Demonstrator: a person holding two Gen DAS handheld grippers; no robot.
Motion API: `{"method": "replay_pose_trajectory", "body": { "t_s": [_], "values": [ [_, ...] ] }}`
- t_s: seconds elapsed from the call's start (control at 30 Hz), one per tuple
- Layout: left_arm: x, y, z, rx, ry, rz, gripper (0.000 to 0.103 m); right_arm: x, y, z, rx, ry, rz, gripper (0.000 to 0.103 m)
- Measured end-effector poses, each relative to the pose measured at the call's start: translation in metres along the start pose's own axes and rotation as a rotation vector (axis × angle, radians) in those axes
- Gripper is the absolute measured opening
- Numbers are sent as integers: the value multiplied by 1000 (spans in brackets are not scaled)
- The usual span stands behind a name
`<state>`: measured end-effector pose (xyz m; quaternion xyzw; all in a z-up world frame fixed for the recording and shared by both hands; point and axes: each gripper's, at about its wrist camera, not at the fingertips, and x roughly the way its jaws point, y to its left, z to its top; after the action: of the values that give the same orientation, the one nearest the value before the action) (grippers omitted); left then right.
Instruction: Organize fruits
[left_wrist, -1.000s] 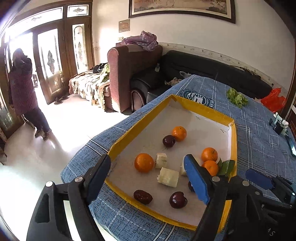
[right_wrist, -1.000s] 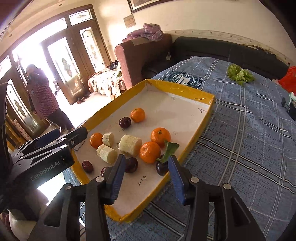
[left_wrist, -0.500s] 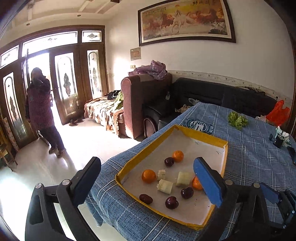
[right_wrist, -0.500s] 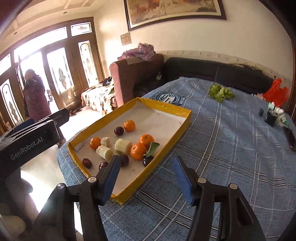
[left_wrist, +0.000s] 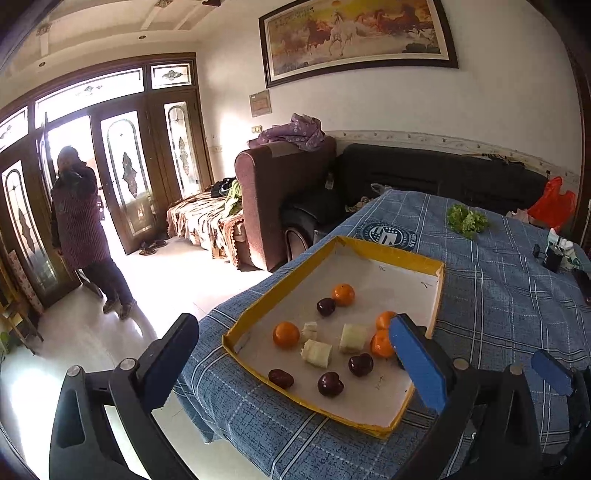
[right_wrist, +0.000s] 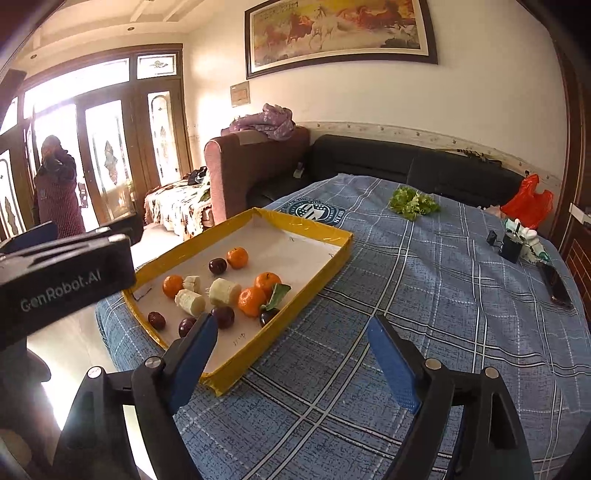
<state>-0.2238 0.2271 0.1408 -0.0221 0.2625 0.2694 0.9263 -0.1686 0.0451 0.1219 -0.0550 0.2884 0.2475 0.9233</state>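
Both of my claws hang above the near end of the table with nothing in them: the left gripper (left_wrist: 291, 350) has its blue-padded fingers spread wide, and the right gripper (right_wrist: 299, 350) is released the same way, its jaws well apart. Through the left wrist view I look down on the shallow yellow-rimmed cardboard tray with a white floor (left_wrist: 424, 260), which sits on the blue plaid tablecloth (left_wrist: 498, 295) near the table's front corner. All the fruit lies inside that tray. I count four small orange mandarins: one toward the far side (left_wrist: 343, 294) with a dark red plum (left_wrist: 325, 306) just beside it, one alone on the left (left_wrist: 286, 335), and two close together on the right (left_wrist: 382, 343), partly hidden behind my left claw's right finger. Three pale peeled banana chunks (left_wrist: 316, 353) sit in the middle, between the left mandarin and the right pair. Nearer to me are two more dark plums (left_wrist: 361, 364) and, close to the front rim, a small brown-red date (left_wrist: 280, 378). From the right wrist view I can also make out a green leaf (right_wrist: 277, 294) by the right-hand mandarins and a further dark fruit (right_wrist: 267, 316) under it. The right claw hovers over bare cloth just outside the tray's near right edge, with its left finger overlapping the tray's front corner. Farther down the table lies a bunch of green leafy lettuce (right_wrist: 413, 201), well apart from the tray, and an orange plastic bag (right_wrist: 526, 203) at the far end.
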Motion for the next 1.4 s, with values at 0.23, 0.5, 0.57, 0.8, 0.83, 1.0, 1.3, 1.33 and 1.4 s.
{"method": "replay_pose_trajectory", "body": {
  "t_s": [0.23, 0.5, 0.57, 0.8, 0.83, 1.0, 1.3, 1.33, 1.4],
  "values": [
    [20, -1, -9, -4, 81, -46, 103, 4, -1, -3, 5, 20, -3, 88],
    [26, -2, -11, -8, 109, -54, 103, 11, 2, -8, 2, 44, -4, 88],
    [28, -2, -12, -8, 117, -57, 103, 13, 3, -8, 1, 51, -5, 88],
    [35, -4, -18, -14, 149, -79, 103, 14, 4, -13, -7, 65, -12, 88],
    [35, -4, -19, -13, 151, -81, 103, 14, 4, -13, -7, 66, -11, 88],
    [31, -6, -19, -9, 148, -85, 103, 11, 4, -15, -7, 69, -14, 88],
    [21, -7, -20, -9, 127, -83, 103, 5, 5, -15, -8, 62, -15, 88],
    [19, -6, -19, -12, 119, -80, 103, 4, 5, -16, -8, 61, -14, 88],
    [13, -5, -19, -22, 97, -70, 103, 4, 3, -16, -7, 60, -13, 88]
  ]
}}
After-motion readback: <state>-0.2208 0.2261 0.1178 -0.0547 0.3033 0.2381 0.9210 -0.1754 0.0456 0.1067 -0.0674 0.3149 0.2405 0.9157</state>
